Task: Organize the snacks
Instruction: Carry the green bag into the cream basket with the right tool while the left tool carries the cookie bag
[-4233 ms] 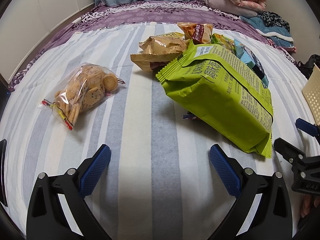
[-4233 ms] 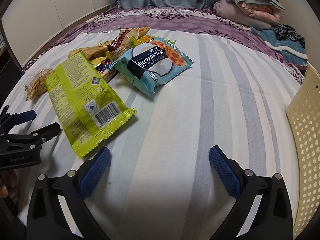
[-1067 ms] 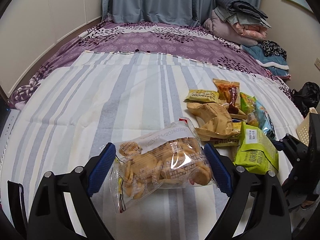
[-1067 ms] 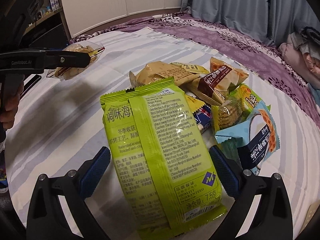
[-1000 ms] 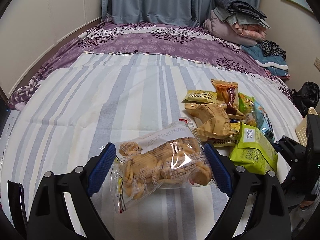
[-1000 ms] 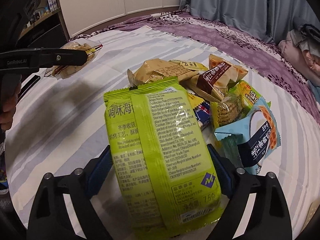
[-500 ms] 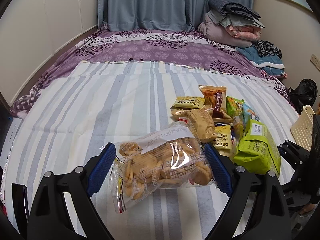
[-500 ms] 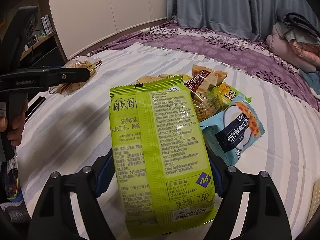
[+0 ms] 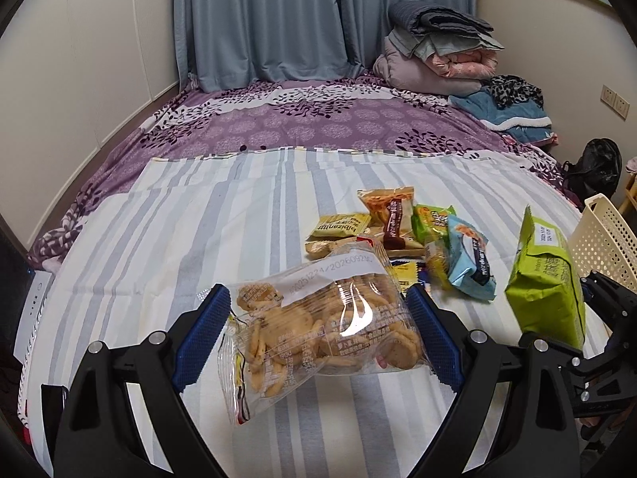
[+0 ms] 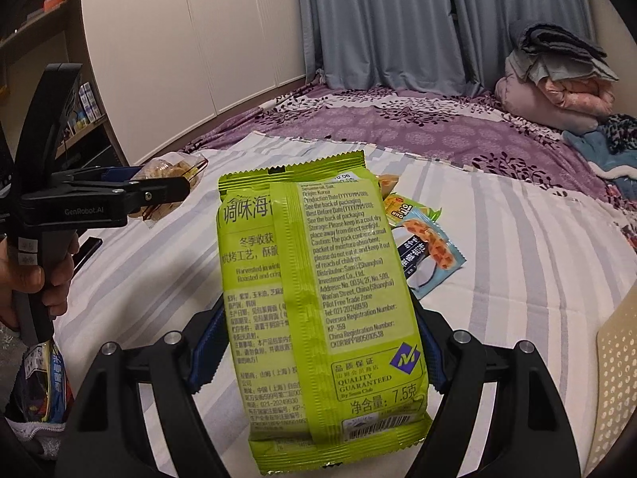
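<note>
A bed with a striped sheet over a purple floral cover fills both views, with grey-blue curtains behind it and folded blankets piled at its far right corner. A cream perforated basket stands at the right edge of the bed. The green bag is held upright above the sheet, back label facing the camera, pinched at its lower half between the blue pads of the right gripper; in the left wrist view it hangs just in front of the basket. The cookie bag, clear with round biscuits inside, is lifted off the sheet and clamped across its width by the left gripper, whose pads press into both sides. Beyond it a small heap of snack packets lies on the sheet, among them a light blue packet at the heap's right end.
</note>
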Motion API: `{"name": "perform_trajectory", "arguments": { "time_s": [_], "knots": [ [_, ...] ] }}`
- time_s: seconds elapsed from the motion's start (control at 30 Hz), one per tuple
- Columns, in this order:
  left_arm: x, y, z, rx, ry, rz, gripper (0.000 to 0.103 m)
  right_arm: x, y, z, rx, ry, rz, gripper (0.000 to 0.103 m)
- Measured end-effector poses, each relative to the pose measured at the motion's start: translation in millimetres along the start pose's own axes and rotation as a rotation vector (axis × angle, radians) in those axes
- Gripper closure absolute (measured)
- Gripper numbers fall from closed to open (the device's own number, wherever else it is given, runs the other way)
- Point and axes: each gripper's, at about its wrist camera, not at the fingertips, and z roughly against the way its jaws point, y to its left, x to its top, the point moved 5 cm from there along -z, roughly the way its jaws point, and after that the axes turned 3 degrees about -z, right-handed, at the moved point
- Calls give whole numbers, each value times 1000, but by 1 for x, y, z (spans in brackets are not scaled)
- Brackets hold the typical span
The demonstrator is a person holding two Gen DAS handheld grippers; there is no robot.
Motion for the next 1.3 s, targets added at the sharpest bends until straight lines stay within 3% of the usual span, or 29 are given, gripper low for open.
{"name": "perform_trajectory", "arguments": {
  "time_s": [0.8,1.07,1.3],
  "knots": [
    [27,-83,32,-48,-68,-122,12,1,-101,112,-150,-234,-210,25],
    [36,-123,35,-104,-85,-175,12,-10,-173,170,-345,-303,-327,24],
    [45,-160,35,-162,-100,-218,12,-45,-229,207,-504,-281,-432,24]
  ]
}}
